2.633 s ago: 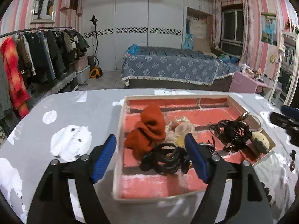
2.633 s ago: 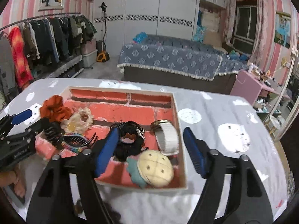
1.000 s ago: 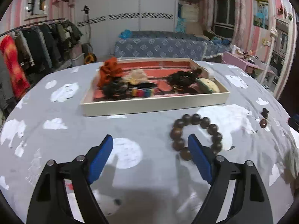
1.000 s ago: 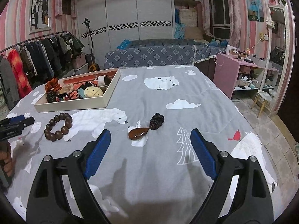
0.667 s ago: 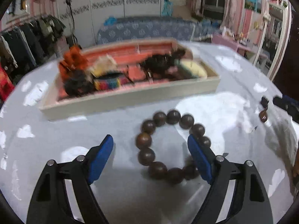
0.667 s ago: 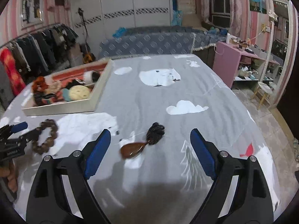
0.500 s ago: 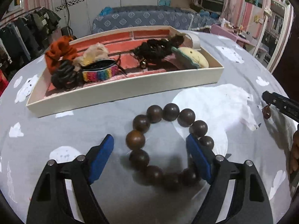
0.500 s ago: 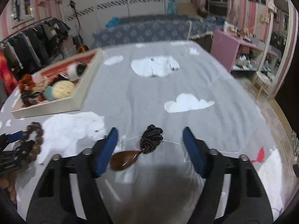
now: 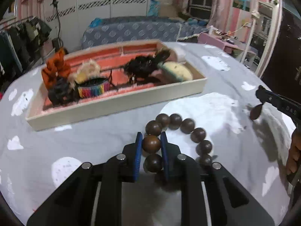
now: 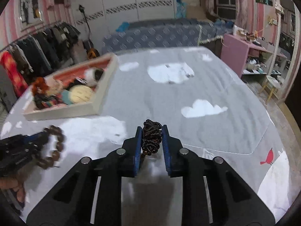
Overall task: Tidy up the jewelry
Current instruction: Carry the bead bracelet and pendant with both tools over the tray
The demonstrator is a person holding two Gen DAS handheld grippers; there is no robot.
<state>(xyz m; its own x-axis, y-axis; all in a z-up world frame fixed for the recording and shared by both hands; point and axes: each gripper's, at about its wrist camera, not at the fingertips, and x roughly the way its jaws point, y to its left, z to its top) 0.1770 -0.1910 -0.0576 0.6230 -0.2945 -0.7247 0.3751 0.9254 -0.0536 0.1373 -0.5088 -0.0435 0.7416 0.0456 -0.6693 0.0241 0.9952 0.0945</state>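
My left gripper (image 9: 151, 141) is shut on a brown wooden bead bracelet (image 9: 188, 124), whose loop curves off to the right just above the grey tablecloth. My right gripper (image 10: 152, 137) is shut on the dark knotted cord of a pendant necklace (image 10: 151, 137). The brown drop pendant (image 9: 255, 112) hangs below the right gripper in the left wrist view. The cream tray (image 9: 120, 104) with a red lining holds an orange scrunchie (image 9: 54, 68), a rainbow band (image 9: 93, 90), black hair ties and a pale pineapple-shaped piece. The tray also shows in the right wrist view (image 10: 101, 86).
The grey cloth with white animal and cloud prints (image 10: 203, 109) covers the table. A bed (image 9: 135, 30), a clothes rack (image 10: 37, 54) and a pink side table (image 10: 239, 52) stand beyond the table's edges.
Both grippers were open half a second ago. The left has closed on the bracelet and the right on the necklace cord, and the pendant has come up off the cloth.
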